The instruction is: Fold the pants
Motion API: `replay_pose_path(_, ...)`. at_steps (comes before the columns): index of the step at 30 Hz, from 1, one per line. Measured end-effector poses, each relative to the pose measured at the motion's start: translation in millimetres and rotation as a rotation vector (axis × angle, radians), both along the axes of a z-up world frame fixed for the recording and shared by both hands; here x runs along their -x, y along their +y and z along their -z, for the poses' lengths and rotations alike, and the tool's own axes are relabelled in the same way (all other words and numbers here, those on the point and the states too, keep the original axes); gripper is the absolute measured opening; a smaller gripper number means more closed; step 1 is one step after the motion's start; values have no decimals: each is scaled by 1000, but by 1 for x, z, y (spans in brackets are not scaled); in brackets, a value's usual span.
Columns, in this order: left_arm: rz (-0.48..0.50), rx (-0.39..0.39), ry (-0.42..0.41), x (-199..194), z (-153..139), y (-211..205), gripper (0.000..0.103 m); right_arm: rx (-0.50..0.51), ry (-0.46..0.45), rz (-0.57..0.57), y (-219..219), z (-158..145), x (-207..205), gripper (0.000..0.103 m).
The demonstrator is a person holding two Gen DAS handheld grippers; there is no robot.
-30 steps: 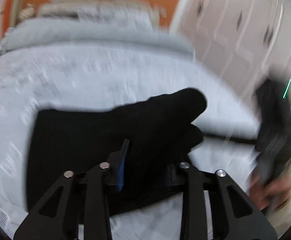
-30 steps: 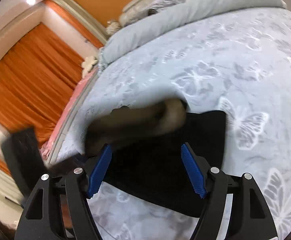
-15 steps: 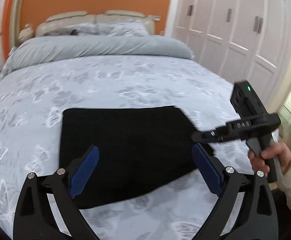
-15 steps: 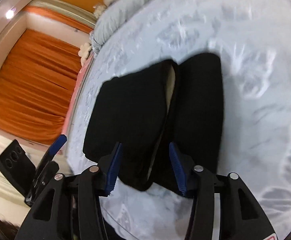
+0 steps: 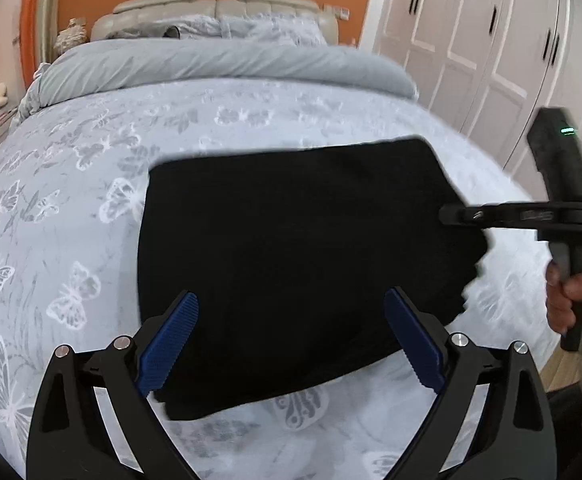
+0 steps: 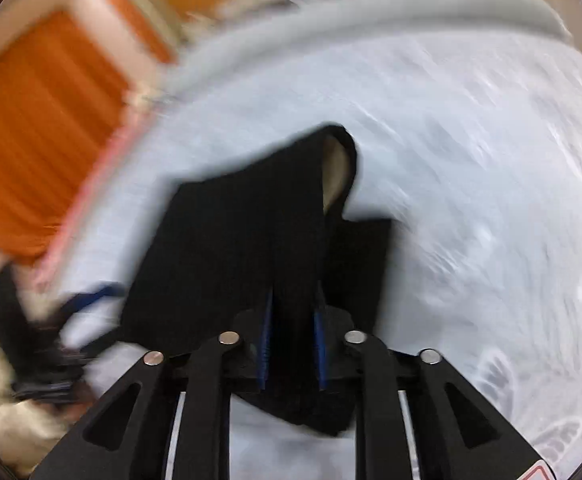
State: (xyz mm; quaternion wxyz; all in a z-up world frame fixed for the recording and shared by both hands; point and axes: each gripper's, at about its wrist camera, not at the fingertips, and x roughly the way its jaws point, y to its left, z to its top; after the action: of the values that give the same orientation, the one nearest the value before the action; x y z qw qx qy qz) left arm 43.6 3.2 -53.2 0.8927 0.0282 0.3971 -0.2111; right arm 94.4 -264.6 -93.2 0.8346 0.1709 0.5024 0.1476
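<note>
Black fabric pants (image 5: pixel 291 264), already folded into a broad rectangular pad, lie on the grey butterfly-print bedspread (image 5: pixel 71 216) near the foot edge of the bed, long side running across it. Left gripper (image 5: pixel 291 344): jaws spread wide, blue ribbed pads either side of the near edge of the cloth, holding nothing; it hovers just above that edge, likely clear of the fabric so the other side can work freely. Right gripper (image 6: pixel 293 344): jaws drawn narrow and clamped on a thick bunch of the black cloth at the pad's right end; seen from the left wrist it reaches in from the right edge of the bed, with the person's hand (image 5: pixel 571 300) on its handle. From the right wrist, the pinched end is raised off the bedspread and a layer gapes open, showing a pale lining (image 6: pixel 335 172) inside; that view is motion-blurred, so the gripper is evidently moving, direction unclear. Judgement: the grip sits at the end rather than the middle so that the whole end can be carried over as one flap for a further fold. The lifted layers are several deep; one could slip from so narrow a bite and leave the fold uneven. Rolled grey duvet (image 5: pixel 227 64) and padded headboard (image 5: pixel 219 8) lie at the far end, well apart from the work.
</note>
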Motion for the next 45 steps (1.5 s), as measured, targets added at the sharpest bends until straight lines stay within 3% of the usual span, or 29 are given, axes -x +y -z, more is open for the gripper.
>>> replay_pose_path(1, 2, -18, 5, 0, 5, -4, 92, -31, 70, 11, -6, 20, -5, 28)
replay_pose_path(2, 5, -49, -13, 2, 9, -11, 92, -160, 81, 59, -20, 31, -5, 29)
replay_pose_path(3, 16, -66, -31, 4, 9, -16, 92, -196, 88, 69, -25, 27, -3, 31)
replay_pose_path(6, 78, -79, -71, 15, 4, -29, 92, -157, -12, 18, -22, -9, 19, 39)
replay_pose_path(8, 101, -76, -95, 19, 2, -38, 92, -189, 0, -13, -21, -11, 29, 40)
replay_pose_path(11, 143, -82, -116, 19, 2, -60, 93, -157, 53, -48, -5, -2, 24, 29)
replay_pose_path(12, 167, -83, -115, 19, 3, -70, 93, -138, 59, -48, -1, -2, 21, 12)
replay_pose_path(13, 190, -89, -109, 18, 5, -79, 93, -165, 60, -50, -2, -4, 21, 9)
replay_pose_path(16, 258, -118, -118, 19, 13, -105, 93, -259, -2, -74, -1, -28, 17, 7)
replay_pose_path(18, 252, -156, -151, 17, 20, -116, 92, -333, -36, -104, 3, -42, 16, 7)
replay_pose_path(20, 240, -141, -122, 8, 25, -117, 61, -384, -45, -140, 10, -49, 12, 8)
replay_pose_path(21, 218, -138, -90, 1, 28, -115, 37, -401, -36, -164, 14, -49, 8, 13)
replay_pose_path(22, 179, -107, -42, -11, 30, -107, 14, -400, -27, -168, 17, -47, 6, 14)
replay_pose_path(23, 149, -53, 6, -22, 30, -97, 9, -381, -21, -143, 15, -45, 2, 18)
replay_pose_path(26, 79, 110, 85, -43, 18, -67, 8, -302, -24, -72, -1, -43, 0, 43)
replay_pose_path(30, 61, 167, 41, -43, -5, -51, 8, -138, -29, -62, 1, -34, -3, 43)
replay_pose_path(39, 59, 182, 55, -42, -9, -46, 8, 17, 25, -112, 40, 15, -34, 43)
replay_pose_path(40, 63, 179, 53, -42, -9, -46, 8, 30, 23, -116, 44, 16, -36, 40)
replay_pose_path(41, 69, 172, 48, -41, -9, -48, 8, 41, 20, -125, 49, 15, -36, 17)
replay_pose_path(42, 73, 169, 46, -39, -9, -48, 8, 24, 16, -141, 52, 11, -34, 6)
replay_pose_path(45, 118, 175, 44, -30, -12, -52, 9, 33, -73, -145, 55, -25, -15, 5)
